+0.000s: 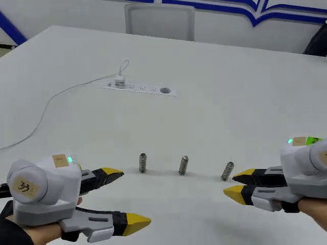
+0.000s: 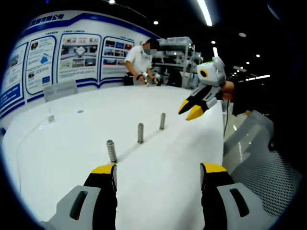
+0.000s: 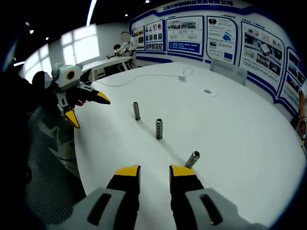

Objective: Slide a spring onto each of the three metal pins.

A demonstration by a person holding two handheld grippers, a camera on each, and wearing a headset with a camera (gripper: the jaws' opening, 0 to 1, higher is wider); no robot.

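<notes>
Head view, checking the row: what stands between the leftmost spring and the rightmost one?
A third spring stands there, roughly midway between the leftmost spring and the rightmost spring, as the head view shows.

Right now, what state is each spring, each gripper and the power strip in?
Left spring: standing upright.
Middle spring: standing upright.
Right spring: standing, tilted.
Left gripper: open, empty.
Right gripper: open, empty.
Power strip: one plug inserted.
</notes>
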